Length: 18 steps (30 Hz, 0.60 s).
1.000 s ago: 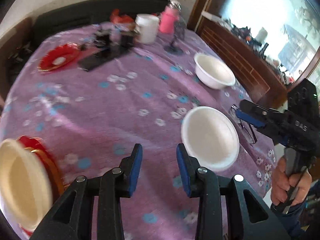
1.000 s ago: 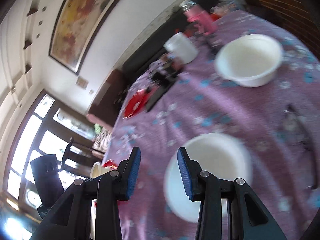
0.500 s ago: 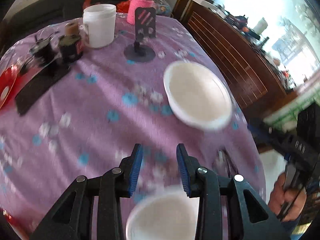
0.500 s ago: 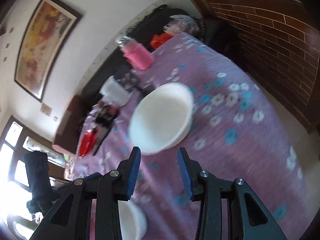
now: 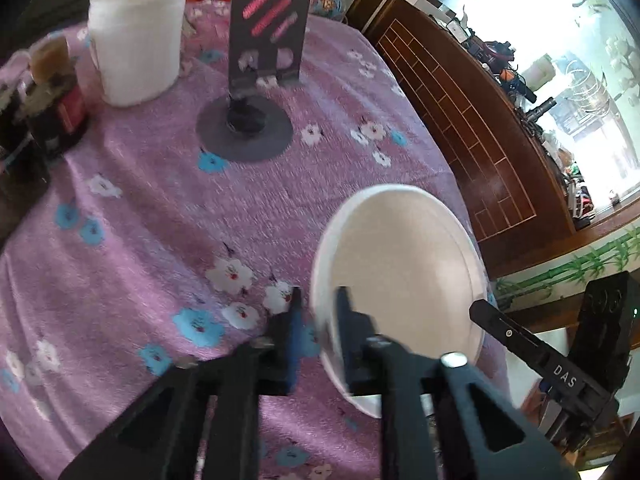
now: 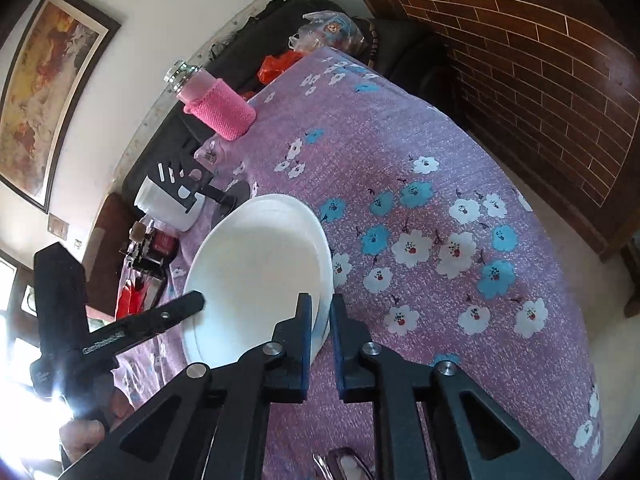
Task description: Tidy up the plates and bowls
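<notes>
Your left gripper (image 5: 318, 312) has just been closing, and its jaws now pinch the rim of the white bowl (image 5: 404, 276), one finger outside the wall and one inside. Your right gripper (image 6: 320, 316) has also just closed, and it clamps the rim on the opposite side of the same bowl (image 6: 256, 276). In the left wrist view your right gripper (image 5: 480, 310) shows as a black finger at the bowl's far rim; in the right wrist view your left gripper (image 6: 196, 300) shows the same way on the other side.

The bowl sits near the counter edge closest to you, on the purple flowered tablecloth (image 5: 160, 220), at the side nearest the brown brick-pattern cabinet (image 5: 460, 120). It looks tilted in both views; you cannot tell from them whether its base still touches the cloth.

Toward the far edge of the counter stands a black phone stand (image 5: 248, 120) on a round base, with a white tub (image 5: 134, 40) just beside it and a bottle in a pink knitted sleeve (image 6: 220, 110) behind. Dark jars (image 5: 56, 112) are blurred at the left edge. A pair of glasses (image 6: 340, 464) lies at the near edge.
</notes>
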{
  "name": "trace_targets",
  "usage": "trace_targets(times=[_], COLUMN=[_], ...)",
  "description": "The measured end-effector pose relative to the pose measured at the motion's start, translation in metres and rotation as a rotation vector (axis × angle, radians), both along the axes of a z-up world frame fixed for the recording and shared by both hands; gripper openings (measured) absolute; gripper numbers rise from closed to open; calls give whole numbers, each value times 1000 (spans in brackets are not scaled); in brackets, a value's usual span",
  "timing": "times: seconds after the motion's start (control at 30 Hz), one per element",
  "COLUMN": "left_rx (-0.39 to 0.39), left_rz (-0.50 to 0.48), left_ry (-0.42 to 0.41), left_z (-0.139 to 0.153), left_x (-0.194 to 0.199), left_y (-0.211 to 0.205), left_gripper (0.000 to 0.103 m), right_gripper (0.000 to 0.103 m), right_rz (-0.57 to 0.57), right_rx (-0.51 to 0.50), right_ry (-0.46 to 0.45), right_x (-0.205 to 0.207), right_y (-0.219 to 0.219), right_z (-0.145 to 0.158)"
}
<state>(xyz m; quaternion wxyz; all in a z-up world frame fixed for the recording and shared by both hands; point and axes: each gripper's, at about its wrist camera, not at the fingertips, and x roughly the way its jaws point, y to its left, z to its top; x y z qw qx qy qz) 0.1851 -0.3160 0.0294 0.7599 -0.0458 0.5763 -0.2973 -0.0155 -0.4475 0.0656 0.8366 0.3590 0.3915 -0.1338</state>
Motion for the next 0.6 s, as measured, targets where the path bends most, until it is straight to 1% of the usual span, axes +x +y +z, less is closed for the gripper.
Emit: trace_targets(times=[0.1, 0.17, 0.3, 0.37, 0.43, 0.47, 0.6], left_rx=[2, -11, -4, 2, -6, -6, -2], left_rz=[7, 17, 30, 40, 51, 50, 75], left_ry=[-26, -42, -100, -138, -161, -171, -202], left_z=[8, 20, 48, 63, 74, 78, 90], left_x=[-7, -15, -38, -55, -74, -82, -118], left_y=[8, 19, 41, 60, 83, 92, 141], left_gripper=[9, 9, 9, 9, 13, 15, 15], right_gripper=[9, 9, 9, 9, 9, 9, 9], right_rz=[7, 20, 62, 86, 115, 133, 208], right_rx=[-5, -5, 1, -4, 0, 0, 3], right_ry=[-17, -32, -91, -118, -144, -157, -200], right_x=[-5, -9, -20, -25, -31, -34, -45], right_y=[8, 15, 40, 57, 75, 86, 130], right_z=[5, 11, 29, 38, 47, 51, 63])
